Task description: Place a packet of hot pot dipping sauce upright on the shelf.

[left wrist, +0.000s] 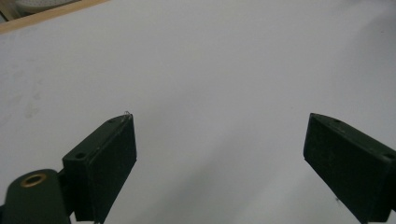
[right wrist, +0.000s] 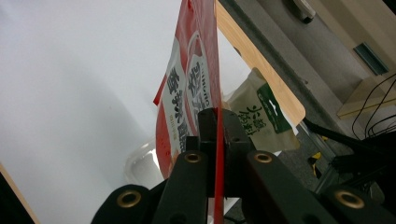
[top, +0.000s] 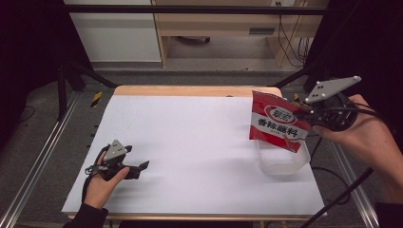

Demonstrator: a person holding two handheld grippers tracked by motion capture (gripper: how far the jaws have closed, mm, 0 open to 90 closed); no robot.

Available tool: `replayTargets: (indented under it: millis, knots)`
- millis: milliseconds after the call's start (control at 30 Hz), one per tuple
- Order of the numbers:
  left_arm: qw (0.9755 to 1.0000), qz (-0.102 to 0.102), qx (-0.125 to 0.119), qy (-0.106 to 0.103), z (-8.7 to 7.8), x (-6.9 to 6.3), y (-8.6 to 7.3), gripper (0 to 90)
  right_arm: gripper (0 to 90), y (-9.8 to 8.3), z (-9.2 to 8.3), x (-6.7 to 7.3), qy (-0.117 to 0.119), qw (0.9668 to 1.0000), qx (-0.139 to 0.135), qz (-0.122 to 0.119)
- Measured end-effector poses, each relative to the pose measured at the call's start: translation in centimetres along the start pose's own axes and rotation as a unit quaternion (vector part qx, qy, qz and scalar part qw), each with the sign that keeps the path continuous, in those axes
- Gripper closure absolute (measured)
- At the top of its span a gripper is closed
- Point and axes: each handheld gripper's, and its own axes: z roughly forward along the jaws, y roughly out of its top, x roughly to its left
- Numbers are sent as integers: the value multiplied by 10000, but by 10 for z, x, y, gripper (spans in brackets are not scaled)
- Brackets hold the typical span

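My right gripper [top: 304,114] pinches the red seasoning packet [top: 276,121] by its edge, holding it upright above the clear plastic container [top: 281,164] near the table's right edge [top: 317,190]. Open white tabletop [top: 190,142] spreads leftward. My left gripper [top: 135,170] rests there, jaws wide apart, holding nothing. The packet is glossy, white-banded, 1 side printed

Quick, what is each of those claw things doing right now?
Left gripper: open, holding nothing, low over the white table.
Right gripper: closed on the red packet.
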Motion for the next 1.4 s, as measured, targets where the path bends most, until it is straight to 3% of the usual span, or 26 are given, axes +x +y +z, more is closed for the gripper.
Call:
replayTargets:
  millis: [767, 1167, 1400]
  knots:
    - [10000, 48, 61, -9, 1, -1, 0, 94, 899, -42, 14, -18, 51, 9990, 124, 422]
    - [9999, 75, 88, -32, 2, -2, 0, 95, 898, -48, 22, -13, 146, 9989, 130, 417]
    - [9999, 95, 98, -39, 3, -3, 0, 94, 898, -53, 33, -14, 148, 9984, 137, 530]
